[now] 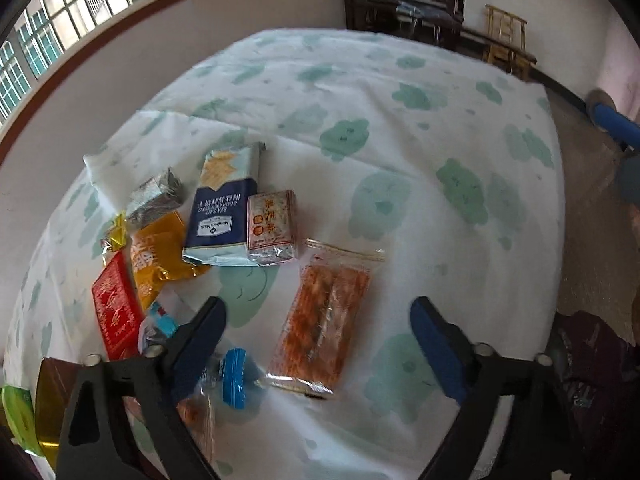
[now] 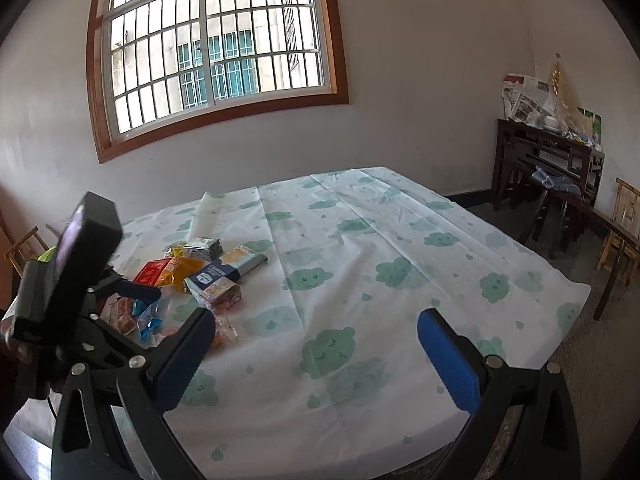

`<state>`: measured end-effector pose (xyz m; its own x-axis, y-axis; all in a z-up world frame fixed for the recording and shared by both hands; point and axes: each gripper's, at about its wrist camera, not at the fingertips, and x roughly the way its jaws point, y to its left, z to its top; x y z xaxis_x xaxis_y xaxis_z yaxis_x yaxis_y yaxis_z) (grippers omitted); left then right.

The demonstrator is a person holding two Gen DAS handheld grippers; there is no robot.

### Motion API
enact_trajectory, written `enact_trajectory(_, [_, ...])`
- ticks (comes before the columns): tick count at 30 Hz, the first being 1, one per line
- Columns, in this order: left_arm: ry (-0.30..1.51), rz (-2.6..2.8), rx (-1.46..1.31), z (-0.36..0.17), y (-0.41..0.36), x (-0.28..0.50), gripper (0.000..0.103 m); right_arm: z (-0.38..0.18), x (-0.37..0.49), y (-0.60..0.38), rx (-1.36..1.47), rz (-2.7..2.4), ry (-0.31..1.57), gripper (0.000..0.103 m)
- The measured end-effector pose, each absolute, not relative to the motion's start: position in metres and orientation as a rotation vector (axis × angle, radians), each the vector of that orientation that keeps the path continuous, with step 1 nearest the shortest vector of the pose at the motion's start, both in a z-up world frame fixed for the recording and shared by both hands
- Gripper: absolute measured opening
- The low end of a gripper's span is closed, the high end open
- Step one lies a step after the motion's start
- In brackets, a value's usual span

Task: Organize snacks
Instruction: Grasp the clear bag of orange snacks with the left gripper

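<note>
Left tongs (image 1: 318, 344) wide, empty, over clear orange-snack bag (image 1: 320, 316) on tabletop (image 1: 400, 152). Right tongs (image 2: 316, 354) wide, empty.

Snack count on the surface (image 1: 400, 92), left wrist view:
- one navy-and-pale-blue cracker bag (image 1: 224, 208)
- one clear pouch of orange-red strips (image 1: 320, 320)
- one small red-print block pack (image 1: 272, 226)
- one silver foil pack (image 1: 158, 196)
- one amber-yellow packet (image 1: 158, 250)
- one red packet (image 1: 114, 306)
- blue-wrapped small sweets (image 1: 234, 378), number unclear

Two claws: left claw (image 1: 318, 340), right claw (image 2: 316, 344).
</note>
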<state>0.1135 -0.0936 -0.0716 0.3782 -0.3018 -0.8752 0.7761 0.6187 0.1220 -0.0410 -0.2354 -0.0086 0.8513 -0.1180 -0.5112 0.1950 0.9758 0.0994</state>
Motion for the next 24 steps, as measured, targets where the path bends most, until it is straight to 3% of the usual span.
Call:
enact_trajectory(2, [0.976,-0.734,0.601,-0.079,-0.096,0.119,0.074,-0.009,-0.04,-0.237,0.153,-0.167,0.528,0.103])
enact_trajectory(11, [1.025,-0.747,0.637,-0.094,-0.101,0.128,0.071,-0.013,-0.036,-0.245,0.171,-0.169,0.541,0.103])
enact_trajectory(16, [1.044,-0.798,0.58,-0.093,-0.101,0.128,0.039,-0.015,-0.036,-0.245,0.172,-0.168,0.545,0.103])
enact_trajectory(17, [1.036,-0.791,0.578,-0.093,-0.101,0.126,0.037,-0.016,-0.035,-0.245,0.175,-0.167,0.548,0.103])
enact_trajectory(24, [0.923,-0.644,0.58,-0.091,-0.107,0.096,0.034,-0.016,-0.035,-0.247,0.174,-0.176,0.547,0.103])
